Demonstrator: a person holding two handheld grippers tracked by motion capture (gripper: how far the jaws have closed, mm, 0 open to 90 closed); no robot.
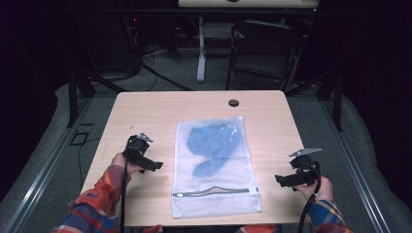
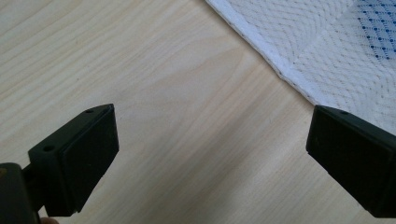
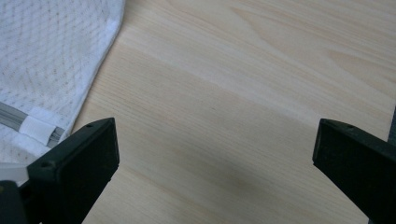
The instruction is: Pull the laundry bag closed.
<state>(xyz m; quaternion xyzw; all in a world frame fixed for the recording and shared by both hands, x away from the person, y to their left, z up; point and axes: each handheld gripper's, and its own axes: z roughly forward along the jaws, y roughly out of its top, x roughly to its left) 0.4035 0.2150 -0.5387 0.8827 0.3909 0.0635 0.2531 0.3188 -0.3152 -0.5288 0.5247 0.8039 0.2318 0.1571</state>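
Pale wood table [image 1: 145, 109] is carrying a white mesh laundry bag [image 1: 214, 167] at its centre, blue fabric [image 1: 212, 145] lying inside and the zipper [image 1: 216, 191] nearest me. I'm holding the left gripper [image 1: 154, 166] and right gripper [image 1: 281, 179] beside it, jaws gaping wide, gripping nothing.

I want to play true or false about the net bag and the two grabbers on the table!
1. The mesh bag has something blue inside. True.
2. The left gripper pinches the bag. False: its fingers stand apart over bare table, beside the bag's edge.
3. The right gripper is open and holds nothing. True.
4. The bag's zipper is at the far end. False: it runs along the end nearest the person.
5. The bag lies between the two grippers. True.
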